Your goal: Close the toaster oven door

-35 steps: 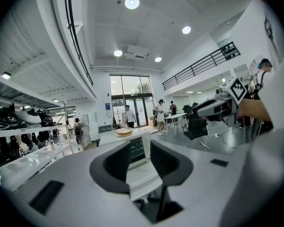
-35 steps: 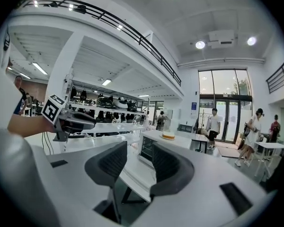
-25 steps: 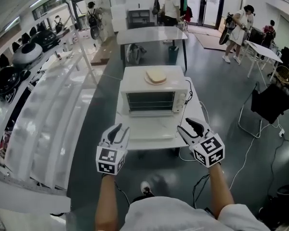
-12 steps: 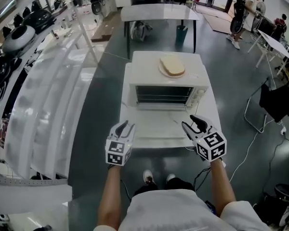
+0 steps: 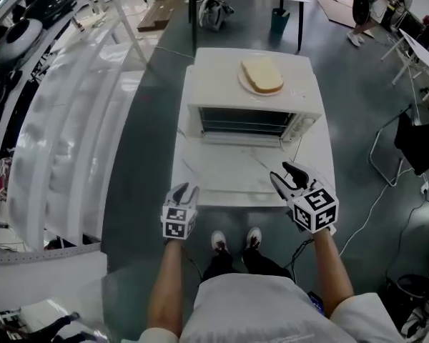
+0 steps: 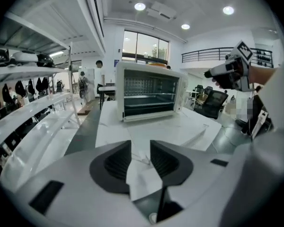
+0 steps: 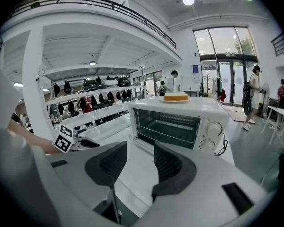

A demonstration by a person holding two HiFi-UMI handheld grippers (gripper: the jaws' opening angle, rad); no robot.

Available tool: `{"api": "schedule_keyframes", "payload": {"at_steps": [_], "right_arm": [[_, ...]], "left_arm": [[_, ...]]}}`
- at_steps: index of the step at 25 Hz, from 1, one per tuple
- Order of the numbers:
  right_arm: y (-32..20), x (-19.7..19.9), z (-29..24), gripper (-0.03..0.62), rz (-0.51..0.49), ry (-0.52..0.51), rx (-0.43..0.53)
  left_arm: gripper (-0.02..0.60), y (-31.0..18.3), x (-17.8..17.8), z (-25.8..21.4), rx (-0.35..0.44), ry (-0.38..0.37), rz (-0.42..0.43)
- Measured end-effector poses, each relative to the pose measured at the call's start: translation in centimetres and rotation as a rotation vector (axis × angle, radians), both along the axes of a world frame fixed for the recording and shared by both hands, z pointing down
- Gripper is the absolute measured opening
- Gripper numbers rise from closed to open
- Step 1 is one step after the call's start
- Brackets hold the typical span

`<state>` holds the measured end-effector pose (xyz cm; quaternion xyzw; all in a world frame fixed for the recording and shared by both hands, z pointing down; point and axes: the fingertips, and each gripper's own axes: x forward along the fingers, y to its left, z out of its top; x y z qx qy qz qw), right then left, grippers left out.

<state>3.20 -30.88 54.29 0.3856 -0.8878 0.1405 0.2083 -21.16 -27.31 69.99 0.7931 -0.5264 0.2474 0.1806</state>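
White metal toaster oven point(image 5: 254, 95) sits at the far-ctr of the white counter point(image 5: 188, 164). Its door point(image 5: 242, 145) is dropped open toward the person, so the dark cavity w/ wire rack shows. Control panel w/ 2 round dials point(image 7: 213, 129) is at its right end.

Counts: 1 oven, 1 white round plate point(image 5: 244, 79) on the oven roof, 1 slice of pale bread point(image 5: 262, 74) on the plate, 2 grippers.

Left hand-held gripper point(image 5: 184, 189) hangs over the near left counter edge, jaws a narrow gap apart, nothing btwn them. Right hand-held gripper point(image 5: 282, 174) is over the near right part of the counter, jaws likewise slightly parted and empty. Both are well short of the door.
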Motion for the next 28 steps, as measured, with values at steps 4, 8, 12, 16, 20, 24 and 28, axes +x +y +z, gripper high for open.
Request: {"api": "schedule_keyframes", "payload": {"at_steps": [4, 8, 12, 16, 20, 24, 28], "right_arm": [[0.7, 0.5, 1.1, 0.172, -0.005, -0.008, -0.033], [1.8, 1.0, 1.9, 0.172, -0.014, -0.022, -0.051], [2.5, 2.0, 2.4, 0.172, 0.016, -0.014, -0.052], [3.5, 3.0, 2.5, 0.17, 0.017, -0.005, -0.062], [4.3, 3.3, 2.2, 0.17, 0.001, 0.011, -0.071], [4.2, 2.9, 1.5, 0.173, -0.011, -0.03, -0.074], [3.6, 2.5, 0.9, 0.173, -0.021, -0.016, -0.048]], "left_arm": [[0.13, 1.0, 0.9, 3.5, -0.084, 0.017, 0.019], [0.132, 1.6, 1.9, 6.8, -0.149, 0.026, 0.039], [0.132, 0.7, 3.0, 8.3, -0.147, 0.051, 0.033], [0.13, -0.5, 3.8, 8.3, -0.122, 0.062, -0.004], [0.122, -0.7, 3.9, 7.9, -0.145, 0.061, -0.035], [0.104, -0.9, 3.6, 7.2, -0.136, 0.059, -0.048], [0.097, -1.4, 3.8, 5.1, -0.104, 0.074, -0.04]]}}
